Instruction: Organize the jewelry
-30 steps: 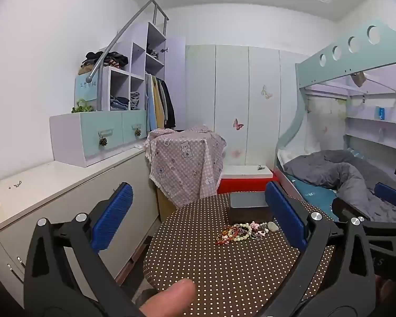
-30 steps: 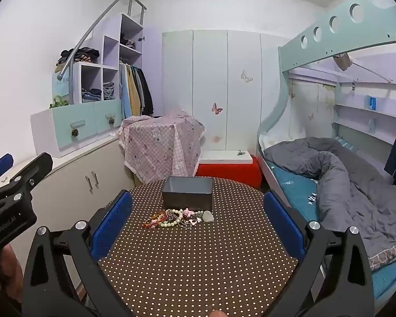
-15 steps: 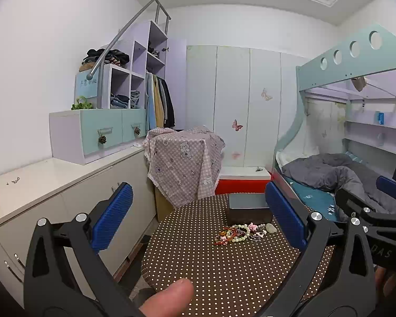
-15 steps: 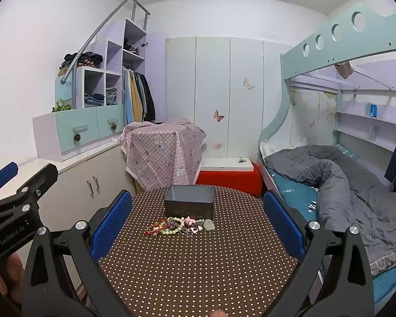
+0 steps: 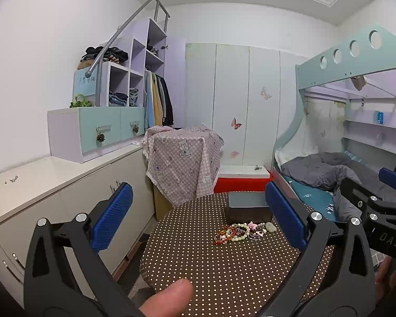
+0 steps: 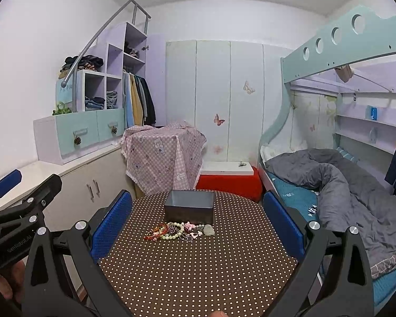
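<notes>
Nearest to us, our left gripper [image 5: 198, 218] and right gripper [image 6: 197, 218] both hang with blue-padded jaws spread wide, holding nothing, above the near part of the round table in its brown cloth with white dots [image 6: 198, 269]. Farther along the cloth lies a tangled heap of beaded bracelets and small trinkets [image 6: 180, 231], just in front of a dark grey rectangular open box [image 6: 189, 206]. Beyond stands a pink checked cloth-draped stand [image 6: 163, 155].
</notes>
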Available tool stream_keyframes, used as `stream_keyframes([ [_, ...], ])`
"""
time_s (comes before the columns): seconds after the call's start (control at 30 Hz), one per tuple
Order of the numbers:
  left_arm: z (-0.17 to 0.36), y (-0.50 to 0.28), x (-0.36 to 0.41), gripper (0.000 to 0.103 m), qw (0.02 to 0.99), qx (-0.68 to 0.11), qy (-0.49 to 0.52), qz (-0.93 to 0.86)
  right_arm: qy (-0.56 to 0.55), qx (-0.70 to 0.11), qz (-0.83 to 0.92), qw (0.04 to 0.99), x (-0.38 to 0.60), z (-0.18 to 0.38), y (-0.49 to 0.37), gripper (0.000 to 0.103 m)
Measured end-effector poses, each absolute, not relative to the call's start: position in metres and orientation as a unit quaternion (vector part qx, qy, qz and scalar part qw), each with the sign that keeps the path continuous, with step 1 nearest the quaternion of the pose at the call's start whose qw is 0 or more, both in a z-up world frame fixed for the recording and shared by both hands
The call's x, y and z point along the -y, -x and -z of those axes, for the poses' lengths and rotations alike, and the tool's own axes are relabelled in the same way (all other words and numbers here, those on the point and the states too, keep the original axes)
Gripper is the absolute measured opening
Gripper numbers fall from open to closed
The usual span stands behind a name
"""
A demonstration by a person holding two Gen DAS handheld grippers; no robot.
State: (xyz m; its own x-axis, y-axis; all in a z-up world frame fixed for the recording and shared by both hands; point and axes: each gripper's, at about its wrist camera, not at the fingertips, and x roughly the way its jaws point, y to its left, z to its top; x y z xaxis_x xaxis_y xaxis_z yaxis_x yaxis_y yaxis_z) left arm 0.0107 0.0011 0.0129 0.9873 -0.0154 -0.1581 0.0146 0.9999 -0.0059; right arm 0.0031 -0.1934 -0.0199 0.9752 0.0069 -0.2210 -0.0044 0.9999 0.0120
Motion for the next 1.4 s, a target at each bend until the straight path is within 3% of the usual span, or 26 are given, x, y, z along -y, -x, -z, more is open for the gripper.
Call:
stream_keyframes([
  [0.47, 0.008, -0.018, -0.004, 0.098, 0.996, -0.091, -0.002, 0.007, 0.011, -0.115, -0.012, 0.993, 0.189, 0.027, -0.019, 0.095],
  [0.83, 0.044, -0.074, -0.017, 0.098, 0.989, -0.148, -0.01, -0.01, 0.012, -0.144, -0.01, 0.989, 0.196, 0.048, -0.068, 0.095],
  [1.4, 0.139, -0.21, 0.004, 0.098, 0.94, -0.335, -0.068, 0.026, -0.031, -0.347, 0.004, 0.938, 0.245, 0.159, -0.164, 0.095],
])
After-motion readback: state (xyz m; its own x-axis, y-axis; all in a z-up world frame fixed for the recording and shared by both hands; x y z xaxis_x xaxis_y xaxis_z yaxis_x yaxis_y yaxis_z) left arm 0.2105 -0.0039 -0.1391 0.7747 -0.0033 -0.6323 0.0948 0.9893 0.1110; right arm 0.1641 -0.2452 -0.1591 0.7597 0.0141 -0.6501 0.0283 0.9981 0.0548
